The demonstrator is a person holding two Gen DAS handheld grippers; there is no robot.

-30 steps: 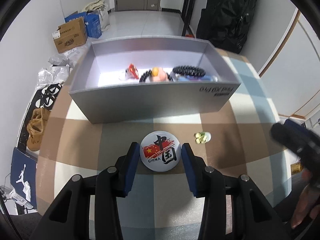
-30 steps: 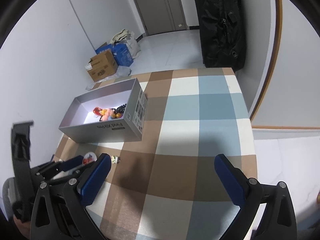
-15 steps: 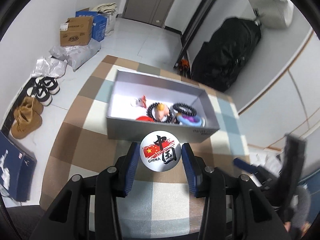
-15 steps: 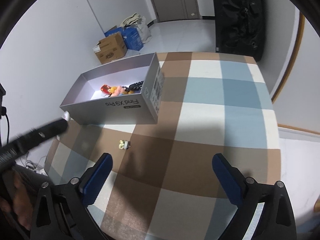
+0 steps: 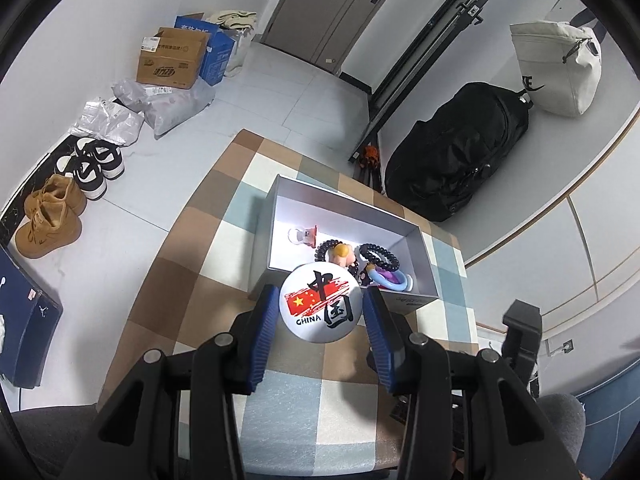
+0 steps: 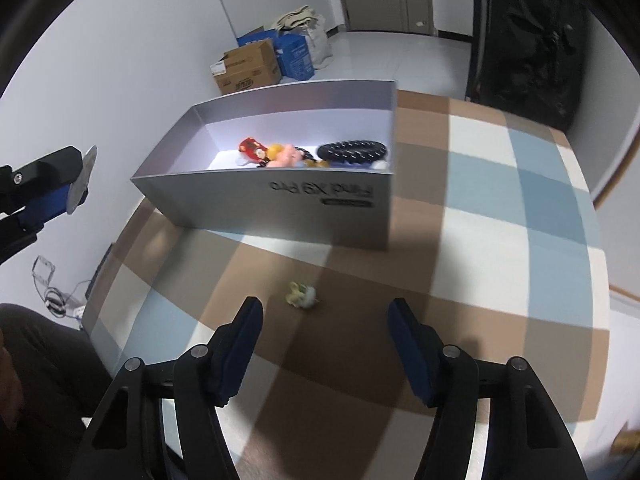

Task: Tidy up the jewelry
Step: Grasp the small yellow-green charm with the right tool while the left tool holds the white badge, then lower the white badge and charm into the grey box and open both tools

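Observation:
My left gripper [image 5: 320,308] is shut on a round white "CHINA" badge [image 5: 321,303] and holds it high above the near wall of the grey box [image 5: 344,200]. The badge shows edge-on at the left of the right wrist view [image 6: 82,182]. The box [image 6: 280,200] holds black bead bracelets [image 5: 380,257], a pink figure [image 5: 341,254], a red-and-white charm [image 5: 304,236] and a blue-purple ring [image 5: 390,280]. My right gripper [image 6: 324,320] is open and empty, low over the table, just short of a small yellow-white trinket [image 6: 301,294].
The checked tablecloth [image 6: 500,220] covers the table. On the floor at the left are shoes [image 5: 52,216], plastic bags and cardboard boxes [image 5: 172,60]. A black backpack [image 5: 460,156] leans on the wall behind the table. My right gripper's body [image 5: 520,344] shows at the lower right.
My left gripper has lifted the badge off the table and carried it up over the box's near edge. My right gripper has dropped and moved forward toward the small trinket.

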